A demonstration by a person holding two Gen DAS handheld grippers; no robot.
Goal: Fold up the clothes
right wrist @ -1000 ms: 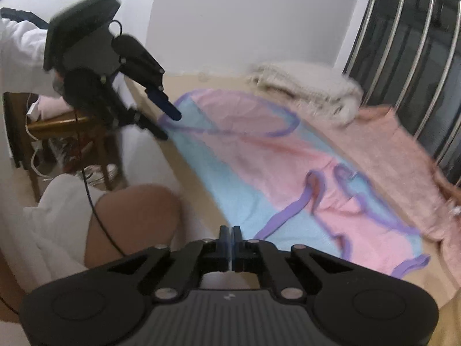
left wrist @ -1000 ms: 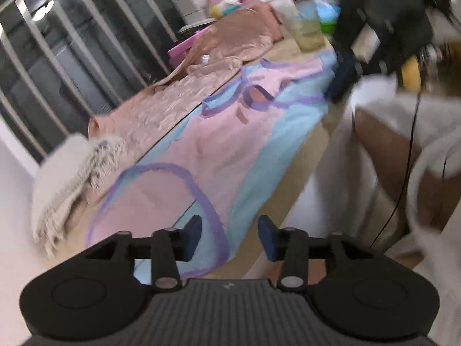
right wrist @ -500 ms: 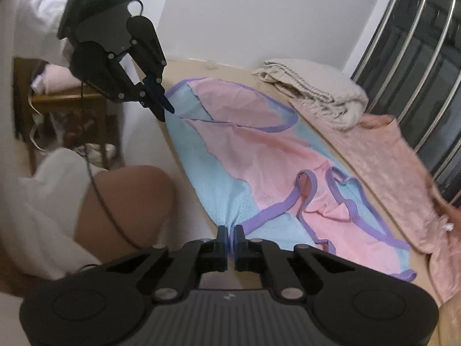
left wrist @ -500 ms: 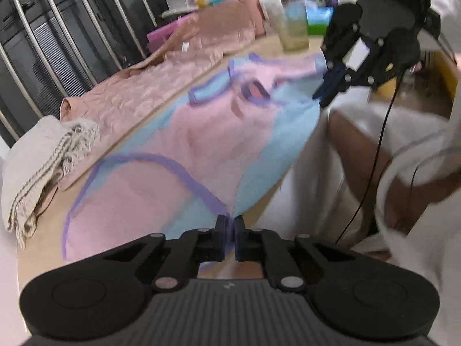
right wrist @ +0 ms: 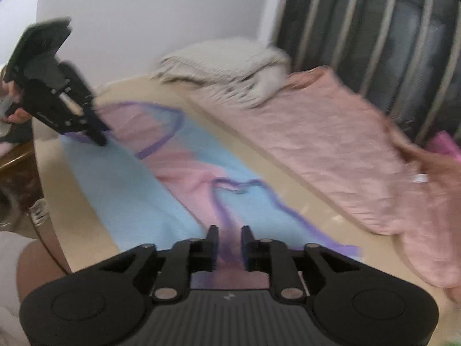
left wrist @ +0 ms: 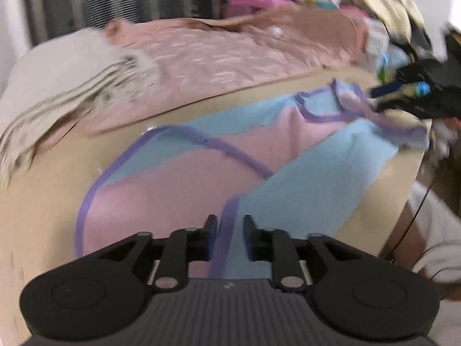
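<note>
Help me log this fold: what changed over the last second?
Both tongs, shut on the near edge of the garment half a second ago, now stand open: left tongs and right tongs each with purple trim between the fingers. That edge has been carried inward over the garment and let go. The beige throw and pink cloth stayed put.

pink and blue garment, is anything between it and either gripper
Nothing visible does. The left gripper and the right gripper each stand open directly over the pink and blue garment, purple trim showing between the fingers.
</note>
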